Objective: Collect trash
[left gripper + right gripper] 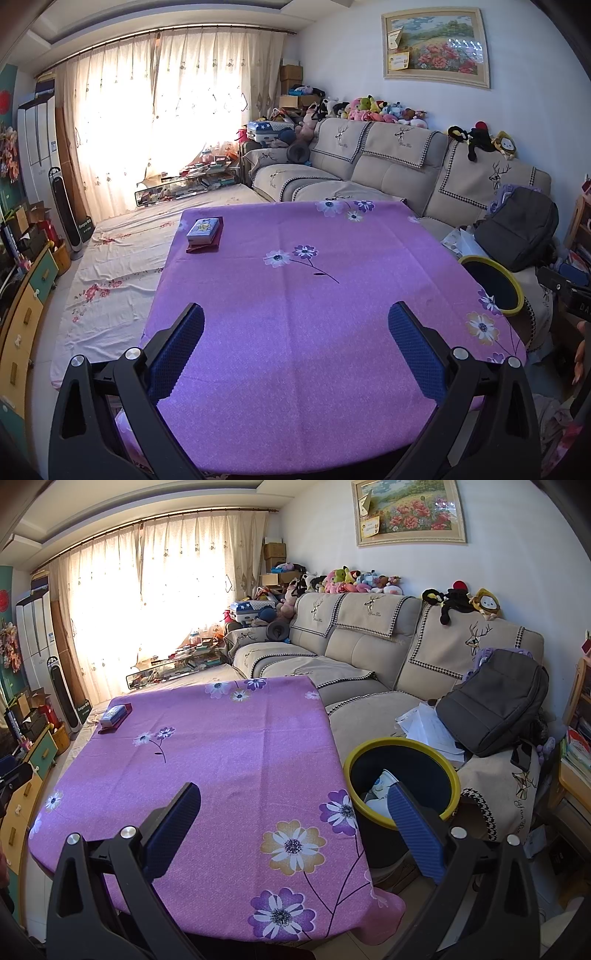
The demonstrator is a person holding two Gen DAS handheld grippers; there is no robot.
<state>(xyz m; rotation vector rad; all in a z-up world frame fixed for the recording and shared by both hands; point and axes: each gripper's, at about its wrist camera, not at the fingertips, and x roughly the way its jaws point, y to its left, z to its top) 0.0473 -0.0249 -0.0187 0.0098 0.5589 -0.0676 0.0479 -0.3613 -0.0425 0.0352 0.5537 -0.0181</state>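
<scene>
Trash, a crumpled white paper cup (382, 784) among it, already lies in the yellow-rimmed bin (448, 760) beside the table (229, 760), so collection looks nearly finished, with both the left gripper (295, 328) and right gripper (293, 808) spread wide and empty.

Both wrist views look forward, low over the purple table (295, 332) toward the sofa (369, 653); the right view sits further right, nearer the bin (454, 771).

Purple flowered tablecloth (295, 332); yellow-rimmed dark bin (448, 768).
</scene>
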